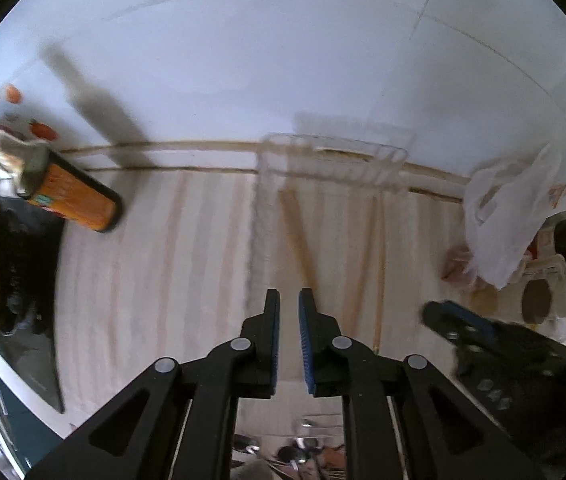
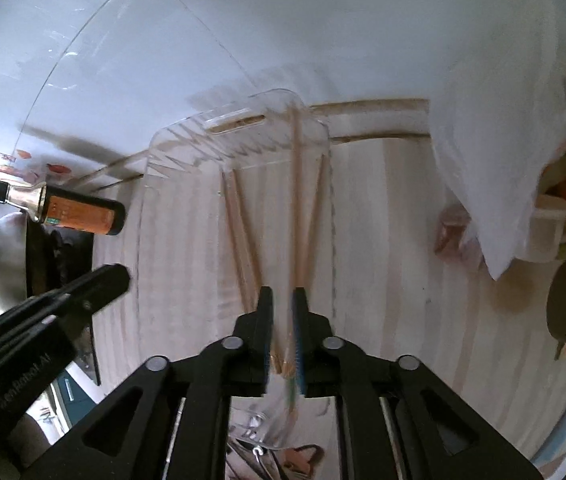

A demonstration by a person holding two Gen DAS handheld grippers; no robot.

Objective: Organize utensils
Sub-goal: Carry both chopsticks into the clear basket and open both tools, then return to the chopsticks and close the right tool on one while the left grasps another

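Right wrist view shows the right gripper [image 2: 281, 320] with its jaws narrowed on a chopstick [image 2: 297, 200], poised over the clear tray [image 2: 239, 120] on the table [image 2: 403, 240], where other chopsticks [image 2: 243, 232] lie. It should probably be lowered parallel to them before release. Left gripper [image 1: 289, 320] hovers beside, jaws narrowly apart and empty.

The left gripper [image 1: 289, 300] is held level above the surface, its jaws narrowly parted with nothing between them. The right gripper [image 2: 281, 300] is held beside it, jaws drawn close together; whether anything is clamped cannot be determined through the blur.
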